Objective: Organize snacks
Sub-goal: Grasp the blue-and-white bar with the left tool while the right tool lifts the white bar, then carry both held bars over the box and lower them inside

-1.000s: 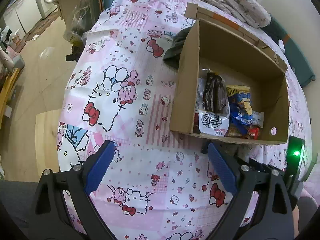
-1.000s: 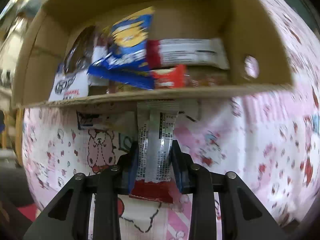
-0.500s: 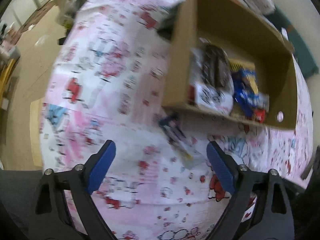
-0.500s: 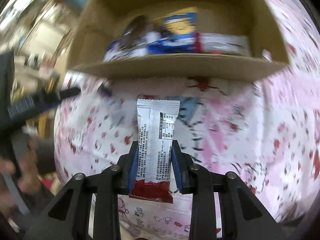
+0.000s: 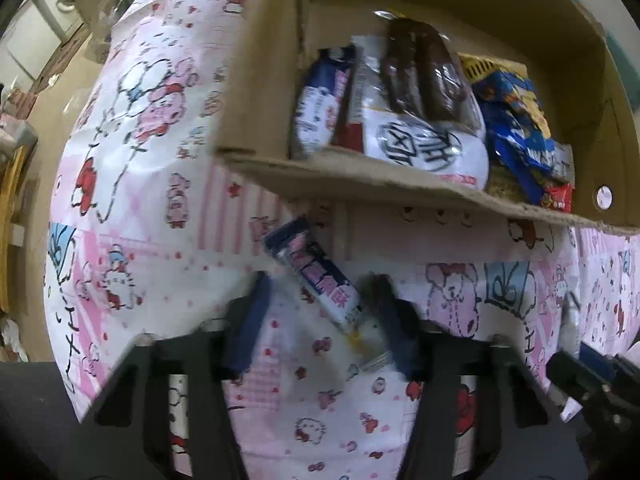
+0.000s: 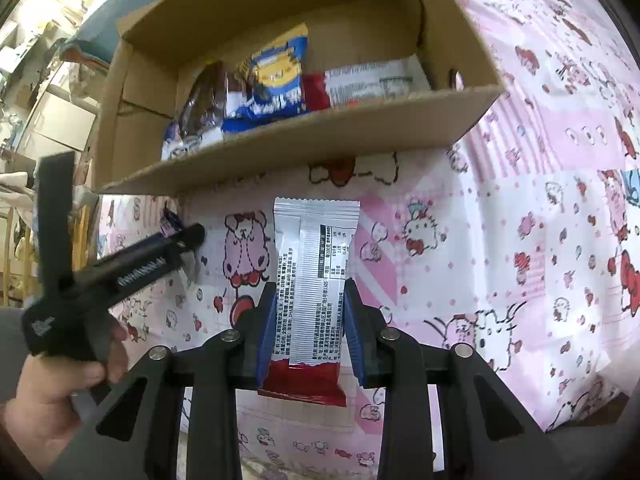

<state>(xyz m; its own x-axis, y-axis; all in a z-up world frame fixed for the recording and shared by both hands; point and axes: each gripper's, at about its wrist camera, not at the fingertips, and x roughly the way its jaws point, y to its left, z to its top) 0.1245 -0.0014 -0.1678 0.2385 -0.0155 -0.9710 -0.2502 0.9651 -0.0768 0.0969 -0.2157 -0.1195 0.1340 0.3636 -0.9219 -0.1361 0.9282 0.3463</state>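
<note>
A cardboard box lies on its side on the pink cartoon-print cloth and holds several snack packs. A blue and white snack bar lies on the cloth just in front of the box. My left gripper is around the bar's near end, its jaws partly closed but not clamped. My right gripper is shut on a silver and red snack bar, held upright in front of the box. The left gripper also shows in the right wrist view.
The cloth-covered surface drops off at the left, with floor and furniture beyond. A hand holds the left gripper's handle. Shelves and clutter stand behind the box.
My left gripper has moved forward to the blue and white bar and its jaws have narrowed around it. My right gripper has pulled back from the box, still holding its bar.
</note>
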